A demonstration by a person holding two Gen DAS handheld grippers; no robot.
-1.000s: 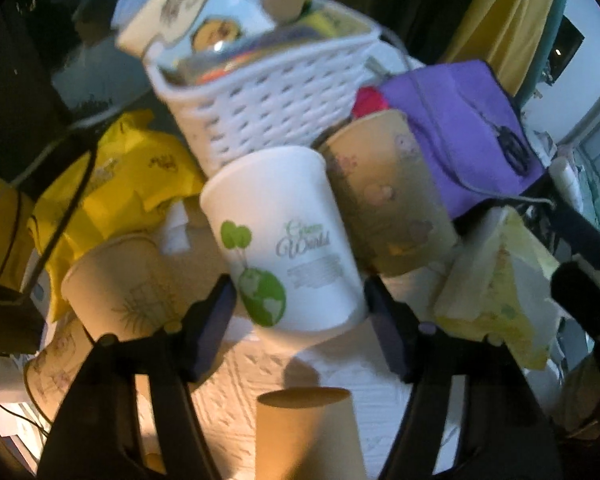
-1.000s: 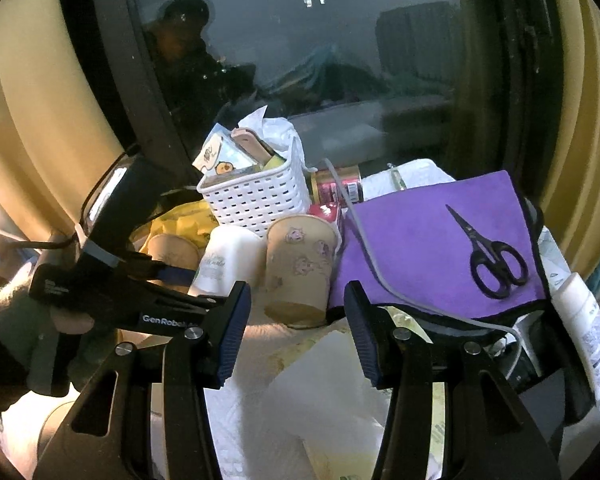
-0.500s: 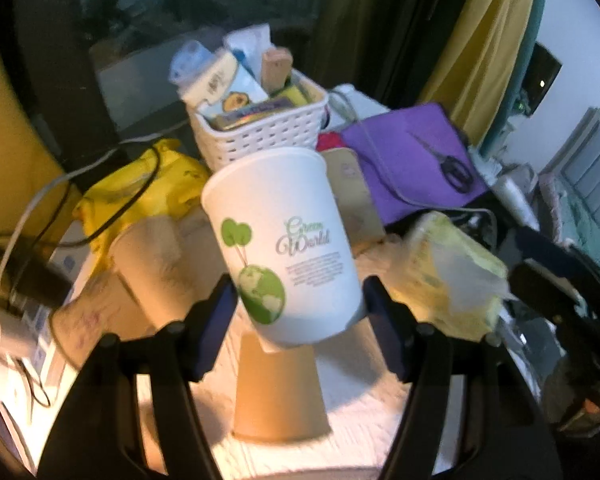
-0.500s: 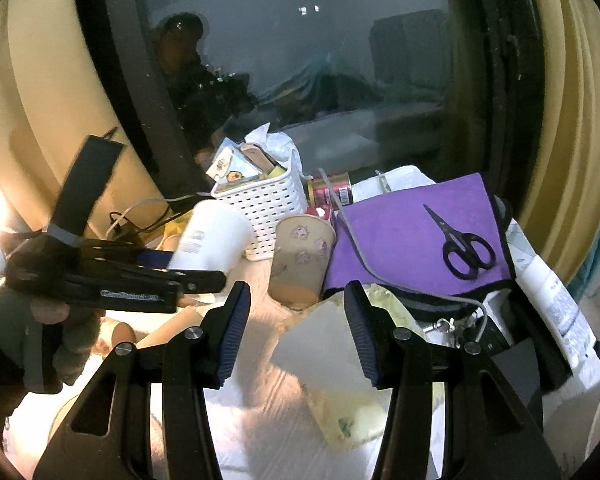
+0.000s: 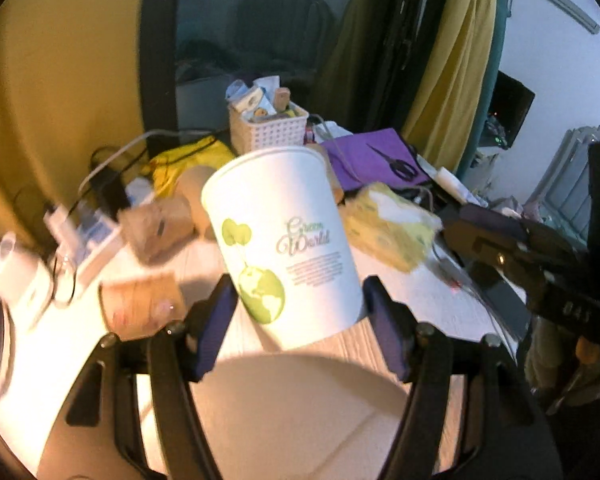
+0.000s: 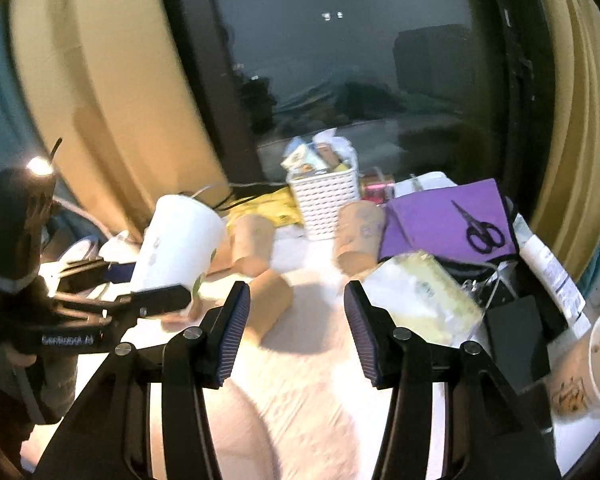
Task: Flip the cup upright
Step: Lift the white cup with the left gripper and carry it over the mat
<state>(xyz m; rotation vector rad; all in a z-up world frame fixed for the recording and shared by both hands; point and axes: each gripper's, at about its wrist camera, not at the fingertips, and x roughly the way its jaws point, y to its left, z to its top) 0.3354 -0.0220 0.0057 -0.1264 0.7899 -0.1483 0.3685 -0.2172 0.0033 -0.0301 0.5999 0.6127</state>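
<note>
My left gripper (image 5: 298, 322) is shut on a white paper cup (image 5: 284, 240) with a green globe print. It holds the cup in the air above the table, tilted, wide end away from the camera. The same cup (image 6: 176, 250) shows at the left of the right wrist view, raised and leaning. My right gripper (image 6: 296, 324) is open and empty above the white tabletop. Several brown paper cups (image 6: 270, 308) lie or stand upside down on the table ahead of it.
A white basket (image 6: 326, 208) of packets stands at the back. A purple cloth (image 6: 440, 220) with black scissors (image 6: 478, 228) lies at the right. A yellow-white packet (image 6: 420, 300) and a printed cup (image 6: 592, 368) sit at the right. Cables and a power strip (image 5: 84, 232) are at the left.
My left gripper has lifted the white cup up and back from the basket, well above the table. My right gripper has pulled back and risen, still open.
</note>
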